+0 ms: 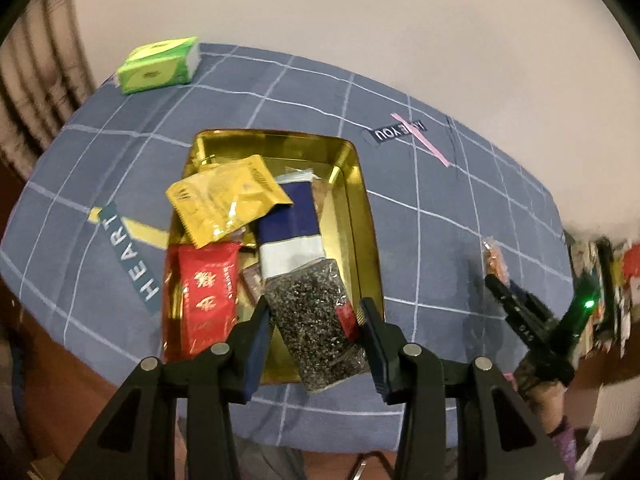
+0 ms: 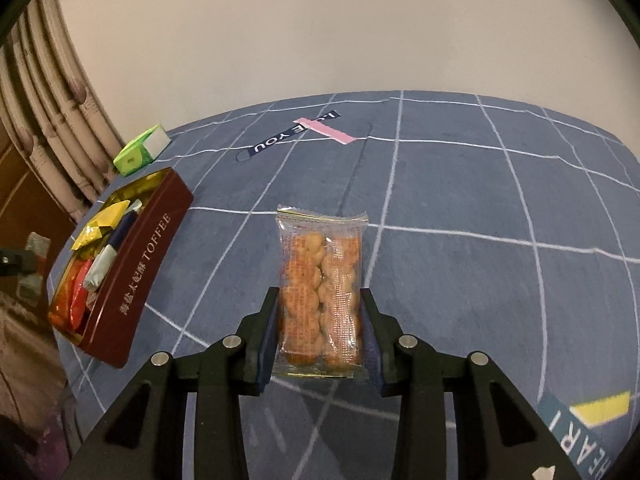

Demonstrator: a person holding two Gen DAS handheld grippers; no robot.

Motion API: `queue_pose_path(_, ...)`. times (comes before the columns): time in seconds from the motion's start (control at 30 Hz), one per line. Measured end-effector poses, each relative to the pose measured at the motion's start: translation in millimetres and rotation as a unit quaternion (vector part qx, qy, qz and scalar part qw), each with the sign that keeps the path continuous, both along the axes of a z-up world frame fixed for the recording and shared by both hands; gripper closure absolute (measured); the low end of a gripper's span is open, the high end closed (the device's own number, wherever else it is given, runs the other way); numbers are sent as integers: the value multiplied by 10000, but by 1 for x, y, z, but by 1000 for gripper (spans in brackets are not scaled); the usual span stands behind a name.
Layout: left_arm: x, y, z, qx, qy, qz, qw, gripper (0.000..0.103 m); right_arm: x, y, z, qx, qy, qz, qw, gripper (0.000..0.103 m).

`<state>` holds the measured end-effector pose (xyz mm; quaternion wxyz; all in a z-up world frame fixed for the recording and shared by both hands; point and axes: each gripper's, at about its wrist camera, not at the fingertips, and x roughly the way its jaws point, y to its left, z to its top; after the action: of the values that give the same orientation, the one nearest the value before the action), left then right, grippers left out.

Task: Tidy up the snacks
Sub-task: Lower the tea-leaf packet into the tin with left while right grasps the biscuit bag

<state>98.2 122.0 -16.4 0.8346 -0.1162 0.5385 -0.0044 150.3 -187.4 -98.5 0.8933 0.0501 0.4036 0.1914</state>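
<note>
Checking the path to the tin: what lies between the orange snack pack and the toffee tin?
Only bare blue checked cloth lies between the snack pack and the tin, shown in the right wrist view.

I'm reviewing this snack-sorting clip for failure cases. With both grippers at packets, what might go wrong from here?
1. The seed packet sits between the left gripper fingers with its near end over the tin rim; released there, it may tip out onto the cloth.
2. The tin is already piled, the yellow packet lying on top, so the cracker packet framed by the right gripper may not settle flat and could slide off.
</note>
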Motion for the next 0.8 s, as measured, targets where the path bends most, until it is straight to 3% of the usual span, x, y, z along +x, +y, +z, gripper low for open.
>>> queue_pose_path(0.47,23,-21,-38,452,20,-705,9965,60,-9,-7,-7,38,128,-162,9998,68)
queue_pose_path(0.8,29,-33,-50,694,36,-941,9931,59,-8,-12,-17,83,226,-251,9994,68)
